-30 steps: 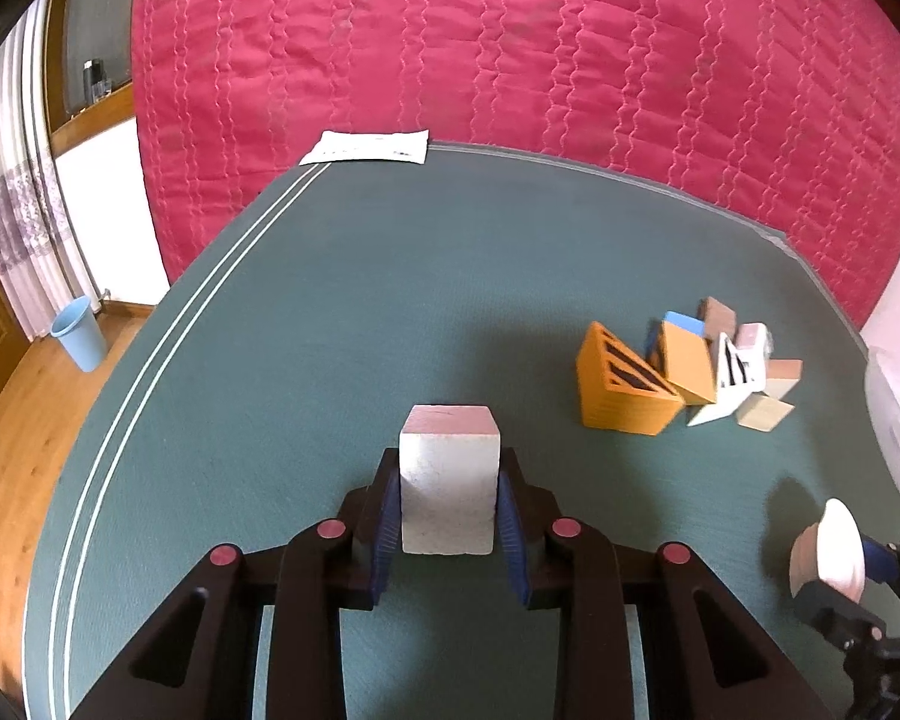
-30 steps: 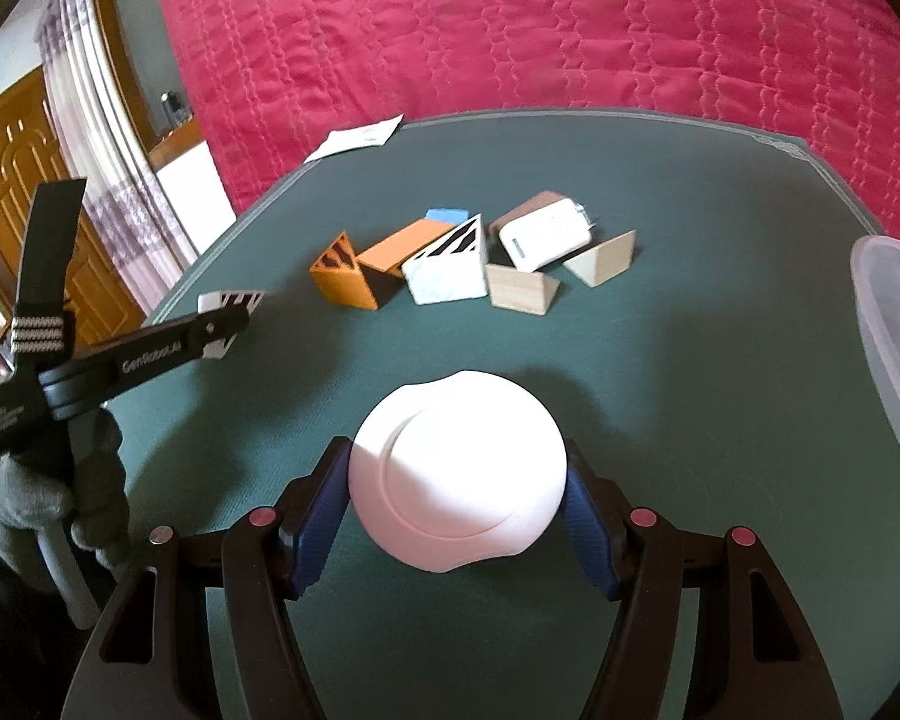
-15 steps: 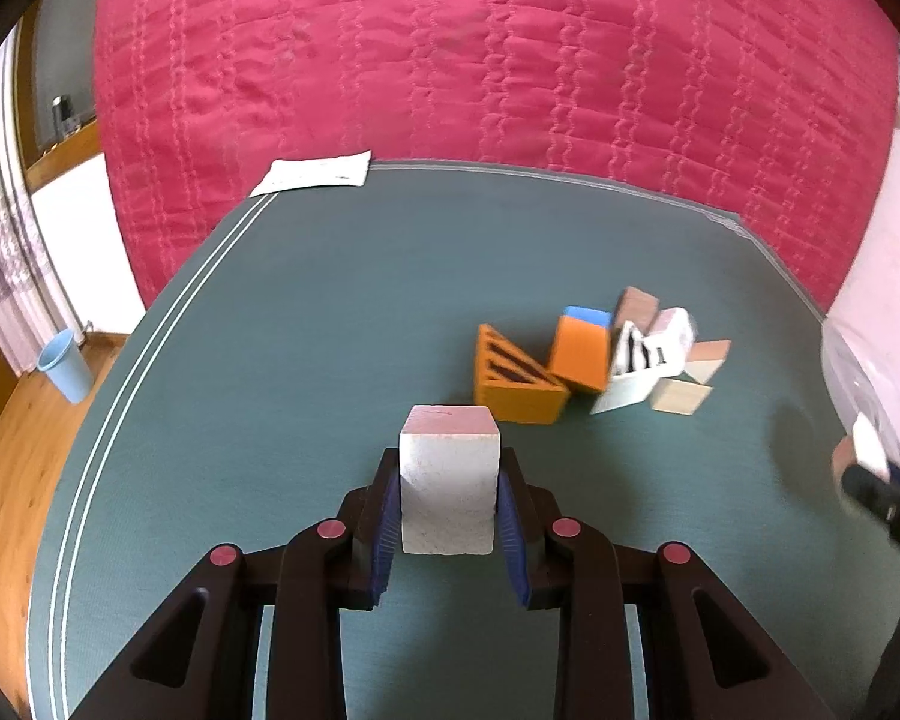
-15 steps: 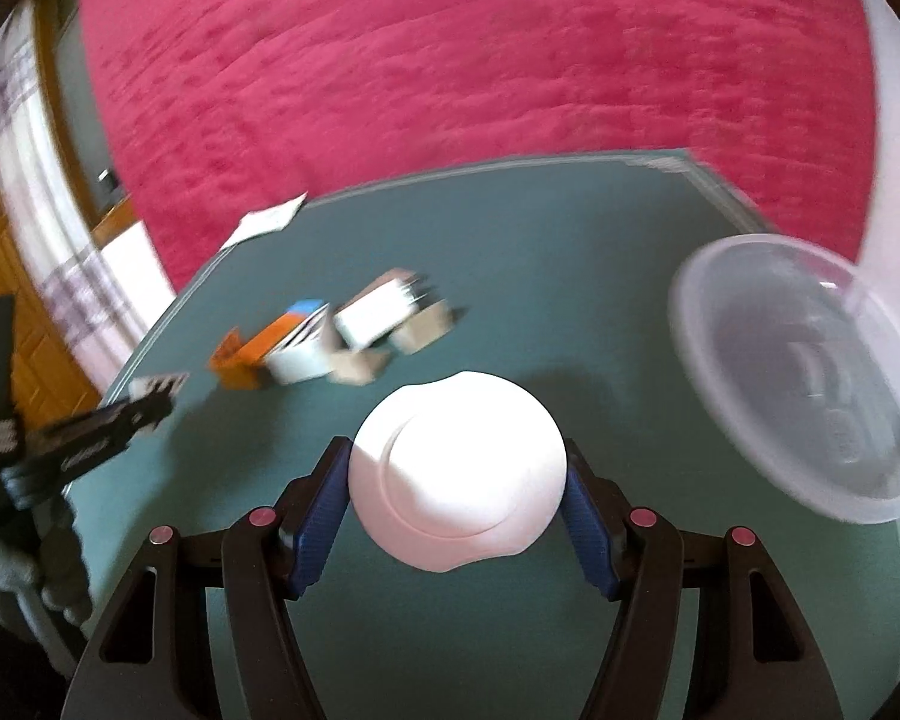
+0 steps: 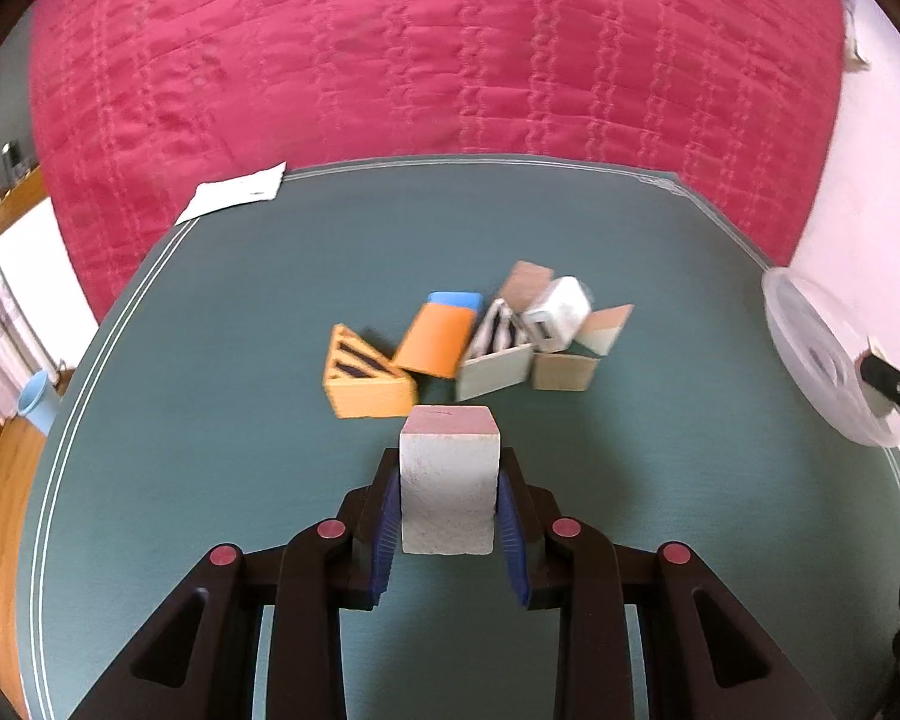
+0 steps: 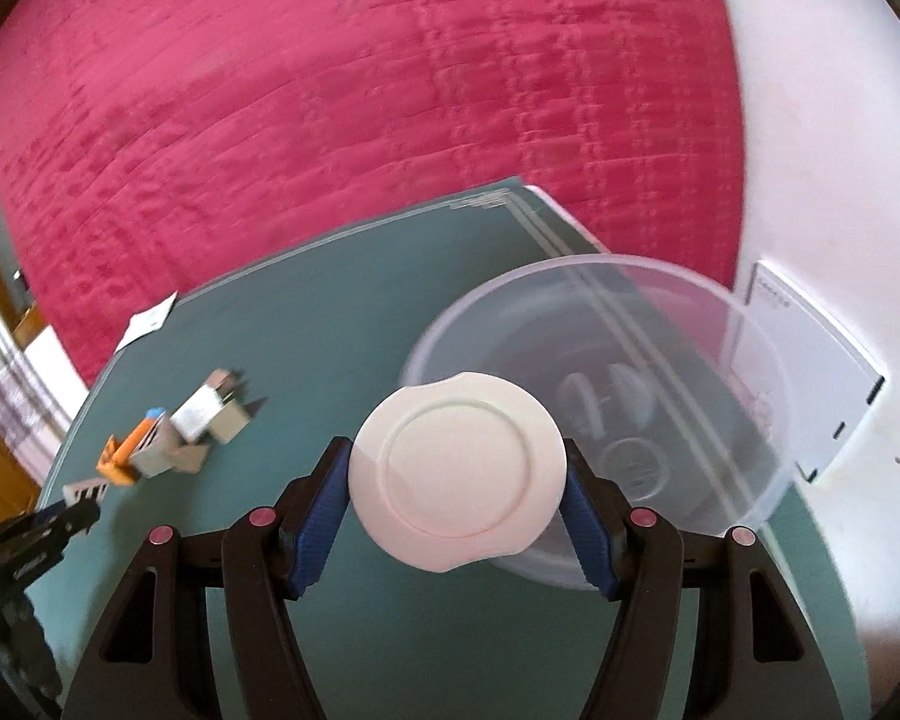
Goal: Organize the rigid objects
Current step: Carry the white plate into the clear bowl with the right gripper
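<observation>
White disc (image 6: 457,471) and pale block (image 5: 448,489), each clamped by a hand-held gripper, hide table behind

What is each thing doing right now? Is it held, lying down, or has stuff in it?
White block: held in the left gripper.
White round piece: held in the right gripper, at the bowl's near rim.
Clear bowl: on the table, some round things inside.
Pile of blocks: lying jumbled on the table.
</observation>
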{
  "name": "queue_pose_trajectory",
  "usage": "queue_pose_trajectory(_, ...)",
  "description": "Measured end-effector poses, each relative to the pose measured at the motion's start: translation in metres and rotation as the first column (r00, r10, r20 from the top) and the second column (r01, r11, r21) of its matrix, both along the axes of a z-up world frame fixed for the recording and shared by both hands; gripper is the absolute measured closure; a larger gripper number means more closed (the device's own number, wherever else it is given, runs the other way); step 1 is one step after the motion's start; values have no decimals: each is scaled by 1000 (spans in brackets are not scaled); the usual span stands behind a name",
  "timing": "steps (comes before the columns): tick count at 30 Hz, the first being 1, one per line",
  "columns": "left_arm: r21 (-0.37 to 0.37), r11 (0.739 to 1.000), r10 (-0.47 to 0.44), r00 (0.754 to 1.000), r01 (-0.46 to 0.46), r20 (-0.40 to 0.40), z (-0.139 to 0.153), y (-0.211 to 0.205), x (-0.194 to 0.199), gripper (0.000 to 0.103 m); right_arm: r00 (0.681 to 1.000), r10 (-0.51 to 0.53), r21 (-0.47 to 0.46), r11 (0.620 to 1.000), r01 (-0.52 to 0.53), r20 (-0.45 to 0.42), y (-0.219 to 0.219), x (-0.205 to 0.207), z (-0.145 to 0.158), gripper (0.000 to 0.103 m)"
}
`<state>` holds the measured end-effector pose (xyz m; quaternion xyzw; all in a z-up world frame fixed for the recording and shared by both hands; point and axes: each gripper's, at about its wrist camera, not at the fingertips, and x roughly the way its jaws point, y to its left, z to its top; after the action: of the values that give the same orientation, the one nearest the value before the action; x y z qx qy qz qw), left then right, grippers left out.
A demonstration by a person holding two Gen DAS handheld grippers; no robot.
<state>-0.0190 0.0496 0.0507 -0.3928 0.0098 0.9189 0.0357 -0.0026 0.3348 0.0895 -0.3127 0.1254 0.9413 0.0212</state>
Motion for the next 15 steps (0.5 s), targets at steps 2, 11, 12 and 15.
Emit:
queue_pose_trajectory(2, -5, 1000, -18, 1000, 18, -2, 2, 8, 0, 72, 1000, -24, 2, 1000, 24, -1, 10, -2, 0, 36)
queue_pose_trajectory(11, -22, 993, -113, 993, 114, 25, -2, 53, -4, 72, 993, -118, -31, 992, 119, 29, 51, -5, -14, 35)
queue_pose_trajectory(12, -25, 992, -123, 992, 123, 27, -2, 57, -3, 72, 992, -124, -31, 992, 124, 30, 54, -5, -15, 35)
queue_pose_trajectory(15, -35, 986, -160, 987, 161, 26, -1, 75, -2, 72, 990, -139, -35, 990, 140, 23, 64, -2, -17, 35)
